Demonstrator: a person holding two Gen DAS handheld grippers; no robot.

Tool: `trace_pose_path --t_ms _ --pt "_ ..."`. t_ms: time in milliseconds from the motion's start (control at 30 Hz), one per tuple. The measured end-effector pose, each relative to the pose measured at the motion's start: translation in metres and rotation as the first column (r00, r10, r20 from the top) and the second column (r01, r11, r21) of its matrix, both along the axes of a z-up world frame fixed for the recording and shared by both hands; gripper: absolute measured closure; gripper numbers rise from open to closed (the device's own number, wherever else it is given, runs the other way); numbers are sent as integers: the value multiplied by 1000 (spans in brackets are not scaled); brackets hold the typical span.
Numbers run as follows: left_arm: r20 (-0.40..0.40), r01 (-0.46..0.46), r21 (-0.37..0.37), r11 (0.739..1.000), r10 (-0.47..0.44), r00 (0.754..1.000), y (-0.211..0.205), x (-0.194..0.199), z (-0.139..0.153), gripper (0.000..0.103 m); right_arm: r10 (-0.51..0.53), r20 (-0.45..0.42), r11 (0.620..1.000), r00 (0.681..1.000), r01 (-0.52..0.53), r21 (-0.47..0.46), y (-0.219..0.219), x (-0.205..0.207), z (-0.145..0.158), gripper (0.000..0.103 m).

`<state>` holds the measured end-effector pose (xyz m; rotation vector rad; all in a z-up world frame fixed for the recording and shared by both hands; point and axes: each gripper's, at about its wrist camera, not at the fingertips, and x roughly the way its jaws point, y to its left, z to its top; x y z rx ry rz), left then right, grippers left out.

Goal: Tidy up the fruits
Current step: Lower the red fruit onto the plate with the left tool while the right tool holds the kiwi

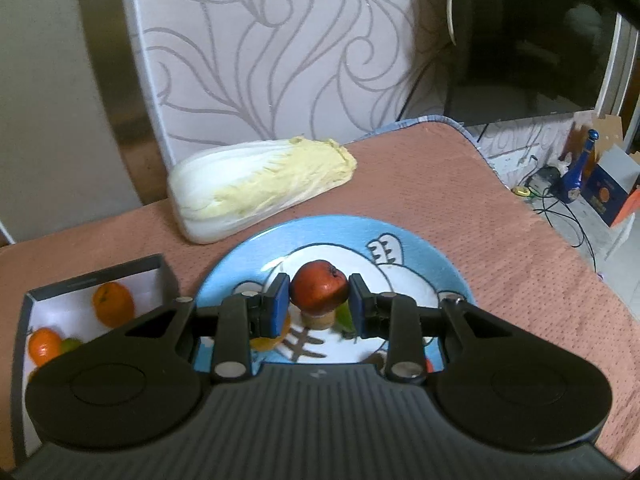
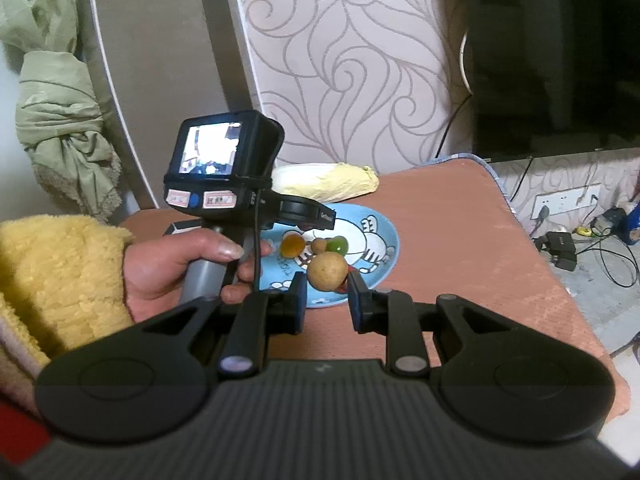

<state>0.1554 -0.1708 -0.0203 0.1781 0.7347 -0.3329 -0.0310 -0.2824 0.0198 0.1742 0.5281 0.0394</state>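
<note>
— Nearest the lens? 
— The left gripper [image 1: 319, 298], its pads clamped on a red apple [image 1: 319, 289] above the blue plate [image 1: 432, 252].
— And the right gripper [image 2: 327, 298]? 
— Half-open, empty, just short of a potato [image 2: 327, 270]. Oranges [image 1: 113, 304] sit in the box [image 1: 96, 274] to the left.

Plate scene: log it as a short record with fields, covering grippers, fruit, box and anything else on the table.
left gripper: fingers flank a red fruit over the plate; contact unclear
right gripper: fingers open around a tan fruit; not closed on it
plate: blue cartoon print; also holds an orange fruit and a green fruit
box: left of the plate, holds oranges
cabbage: behind the plate
table cover: pinkish cloth
</note>
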Motion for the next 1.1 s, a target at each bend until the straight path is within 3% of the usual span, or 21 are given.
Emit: trace_pose_path --t_ms 467,867,1100 --pt "9 43 5 999 -43 999 -11 9 -5 65 -7 -20 1000 1000 7 -3 5 0 -2 79" --pt "50 42 -8 999 -42 998 -3 -8 13 40 -21 -1 1000 1000 21 5 4 -6 -3 79" --pt "55 22 -9 1000 -21 998 13 -20 23 38 -2 4 1000 1000 2 25 5 -2 -4 79"
